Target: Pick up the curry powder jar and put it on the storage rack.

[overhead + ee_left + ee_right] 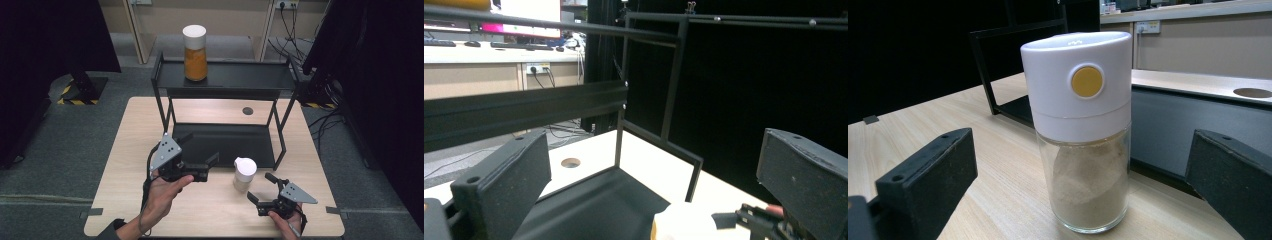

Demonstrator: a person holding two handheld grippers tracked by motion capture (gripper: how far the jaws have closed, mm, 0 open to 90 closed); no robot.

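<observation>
A small glass shaker (244, 174) with a white lid and pale powder stands upright on the wooden table in front of the black rack. In the right gripper view the shaker (1083, 130) shows a yellow button on its lid. My right gripper (261, 187) is open just to its right and nearer me, and its jaws in the right gripper view (1078, 175) stand wide on either side of the shaker without touching it. My left gripper (199, 148) is open left of the shaker, pointed at the rack's lower shelf (589, 205). The shaker's lid (684, 220) shows low between its jaws.
A black two-level rack (225, 75) stands at the table's far half. A tall jar (195, 52) of orange powder with a white lid sits on its upper shelf. A round hole (247, 111) is in the tabletop behind the rack. Black curtains flank both sides.
</observation>
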